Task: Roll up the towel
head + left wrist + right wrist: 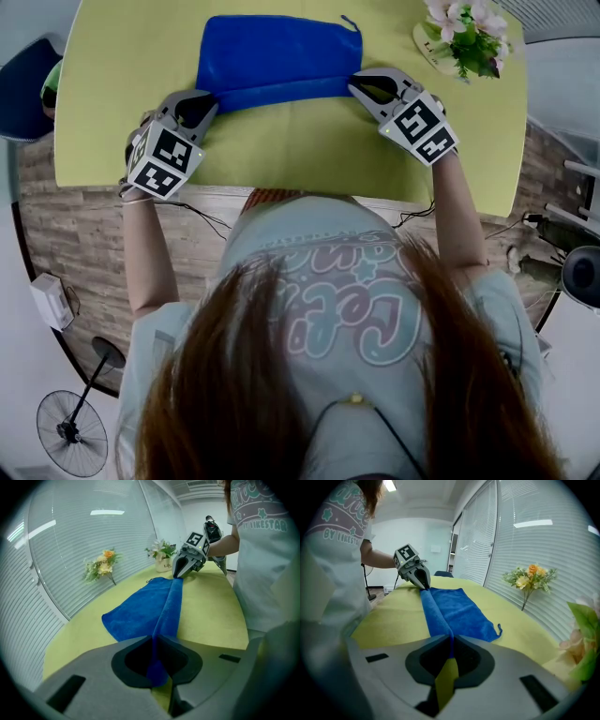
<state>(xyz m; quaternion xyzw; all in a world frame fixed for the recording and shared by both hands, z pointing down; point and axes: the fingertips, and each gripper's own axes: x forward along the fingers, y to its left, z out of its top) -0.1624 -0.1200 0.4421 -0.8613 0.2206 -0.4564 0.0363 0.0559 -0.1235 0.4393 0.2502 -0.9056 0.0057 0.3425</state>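
A blue towel (277, 58) lies spread on the yellow-green table (300, 145), and its near edge is turned up into a narrow fold running between the two grippers. My left gripper (208, 101) is shut on the fold's left end; in the left gripper view the blue towel (140, 611) passes between its closed jaws (153, 639). My right gripper (356, 86) is shut on the fold's right end, where the towel (457, 611) is pinched at the jaw tips (451, 639). Each gripper view shows the opposite gripper at the far end of the fold: the right gripper (177, 576) and the left gripper (425, 585).
A pot of pink and white flowers (466, 33) stands at the table's far right corner. An orange flower spray (529, 578) lies by the window blinds. The table's near edge runs just below the grippers. A fan (70, 431) stands on the floor at the left.
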